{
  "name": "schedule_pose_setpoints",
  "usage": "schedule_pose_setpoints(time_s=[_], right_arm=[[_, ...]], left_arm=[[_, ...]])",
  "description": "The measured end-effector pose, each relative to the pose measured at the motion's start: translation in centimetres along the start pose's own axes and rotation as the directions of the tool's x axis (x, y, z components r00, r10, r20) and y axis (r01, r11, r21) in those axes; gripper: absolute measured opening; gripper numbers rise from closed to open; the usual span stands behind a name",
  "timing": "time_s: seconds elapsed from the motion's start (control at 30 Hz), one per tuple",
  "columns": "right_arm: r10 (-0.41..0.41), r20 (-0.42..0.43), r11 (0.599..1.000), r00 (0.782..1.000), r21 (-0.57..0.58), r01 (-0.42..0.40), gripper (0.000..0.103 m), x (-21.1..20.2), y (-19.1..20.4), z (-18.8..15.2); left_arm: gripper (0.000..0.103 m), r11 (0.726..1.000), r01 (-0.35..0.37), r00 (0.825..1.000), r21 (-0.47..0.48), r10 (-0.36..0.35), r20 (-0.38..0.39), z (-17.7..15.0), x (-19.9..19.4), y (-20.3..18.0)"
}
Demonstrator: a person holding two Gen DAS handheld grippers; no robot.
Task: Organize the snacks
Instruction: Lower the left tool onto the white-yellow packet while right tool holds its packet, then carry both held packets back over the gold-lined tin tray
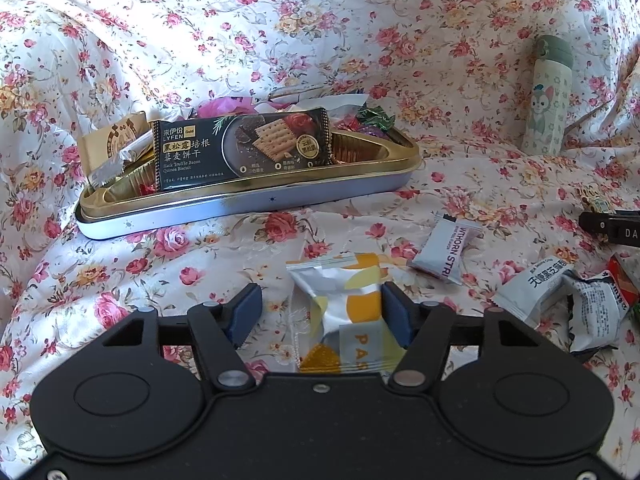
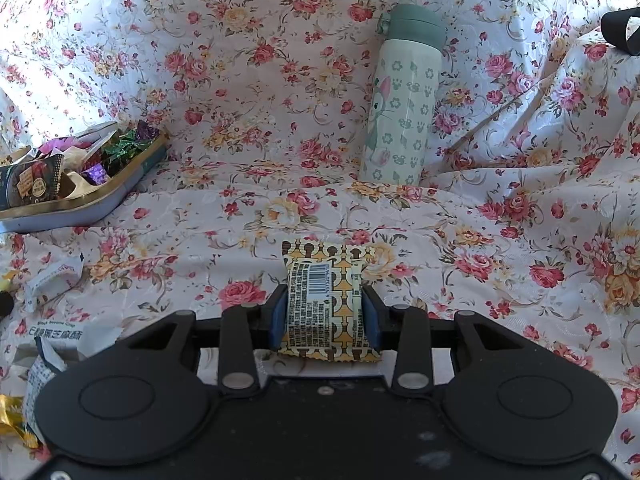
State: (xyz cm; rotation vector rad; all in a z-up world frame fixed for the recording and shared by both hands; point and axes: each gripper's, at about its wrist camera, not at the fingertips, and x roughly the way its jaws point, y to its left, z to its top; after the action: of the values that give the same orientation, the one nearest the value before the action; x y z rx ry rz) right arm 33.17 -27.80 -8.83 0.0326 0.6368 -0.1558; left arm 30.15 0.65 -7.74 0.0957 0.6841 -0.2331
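Note:
A silver and yellow snack packet (image 1: 344,312) lies on the flowered cloth between the fingers of my left gripper (image 1: 319,292). The right pad sits at the packet's edge, the left pad stands clear of it, so the jaws are open. My right gripper (image 2: 325,294) is shut on a yellow-and-brown patterned packet (image 2: 320,280), barcode side up, held just above the cloth. The pale blue tin tray (image 1: 248,204) with a gold liner lies beyond the left gripper, holding a black biscuit packet (image 1: 240,152) and several wrapped sweets. The same tray (image 2: 100,204) shows at far left in the right wrist view.
A mint-green bottle (image 2: 400,108) leans against the cloth at the back, also seen as the bottle (image 1: 550,96). Loose packets lie to the right of the left gripper: a grey hawthorn strip (image 1: 444,252) and a white sesame crisp packet (image 1: 532,288). The cloth rises in folds behind.

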Motion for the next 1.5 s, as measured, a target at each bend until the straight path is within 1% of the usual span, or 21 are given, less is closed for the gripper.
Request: schedule_pose_setpoints(time_s=[0.2, 0.3, 0.37, 0.5, 0.6, 0.7, 0.8, 0.9, 1.07, 1.2, 1.33, 1.43, 1.5], right_arm=[[-0.004, 0.000, 1.000, 1.000, -0.008, 0.004, 0.039, 0.0, 0.0, 0.0], [-0.005, 0.001, 1.000, 1.000, -0.013, 0.005, 0.039, 0.1, 0.0, 0.0], [-0.006, 0.001, 1.000, 1.000, -0.017, 0.006, 0.039, 0.1, 0.0, 0.0], [-0.008, 0.001, 1.000, 1.000, -0.022, 0.008, 0.038, 0.1, 0.0, 0.1], [-0.008, 0.001, 1.000, 1.000, -0.023, 0.008, 0.038, 0.1, 0.1, 0.1], [-0.009, 0.001, 1.000, 1.000, -0.024, 0.009, 0.038, 0.1, 0.0, 0.1], [-0.009, 0.002, 1.000, 1.000, -0.024, 0.009, 0.038, 0.1, 0.1, 0.1], [-0.010, 0.002, 1.000, 1.000, -0.025, 0.010, 0.038, 0.1, 0.0, 0.1], [-0.010, 0.002, 1.000, 1.000, -0.024, 0.010, 0.038, 0.1, 0.0, 0.1], [-0.010, 0.002, 1.000, 1.000, -0.024, 0.010, 0.038, 0.1, 0.0, 0.1], [-0.009, 0.003, 1.000, 1.000, -0.022, 0.009, 0.038, 0.1, 0.0, 0.1], [-0.008, 0.003, 1.000, 1.000, -0.020, 0.009, 0.038, 0.1, 0.0, 0.1], [-0.010, 0.003, 1.000, 1.000, -0.022, 0.010, 0.038, 0.1, 0.0, 0.1]], left_arm=[[0.065, 1.000, -0.006, 1.000, 0.003, 0.007, -0.004, 0.0, -0.1, -0.1], [0.061, 1.000, -0.008, 1.000, -0.001, 0.008, -0.011, 0.1, -0.2, -0.2], [0.051, 1.000, -0.004, 1.000, 0.001, 0.004, -0.021, 0.2, -0.3, -0.4], [0.049, 0.999, -0.022, 0.999, 0.028, 0.023, -0.039, 0.3, -0.7, -1.1], [0.045, 0.999, -0.021, 0.998, 0.033, 0.022, -0.053, 0.5, -0.9, -1.0], [0.045, 1.000, -0.015, 0.997, 0.025, 0.016, -0.074, 0.8, -1.1, -0.7], [0.044, 0.999, -0.034, 0.996, 0.031, 0.037, -0.078, 1.0, -1.5, -0.5], [0.044, 0.999, -0.032, 0.996, 0.017, 0.034, -0.079, 1.3, -2.2, -0.3], [0.044, 0.999, -0.029, 0.996, -0.022, 0.027, -0.088, 2.3, -3.9, -0.2], [0.044, 0.999, -0.035, 0.994, -0.013, 0.034, -0.103, 2.8, -5.9, -0.9], [0.044, 0.999, -0.040, 0.992, 0.018, 0.042, -0.117, 2.2, -8.4, -2.3], [0.044, 1.000, -0.018, 0.990, 0.024, 0.021, -0.137, 1.4, -10.3, -3.2], [0.044, 1.000, 0.006, 0.989, 0.012, -0.004, -0.145, 0.7, -11.4, -3.7]])
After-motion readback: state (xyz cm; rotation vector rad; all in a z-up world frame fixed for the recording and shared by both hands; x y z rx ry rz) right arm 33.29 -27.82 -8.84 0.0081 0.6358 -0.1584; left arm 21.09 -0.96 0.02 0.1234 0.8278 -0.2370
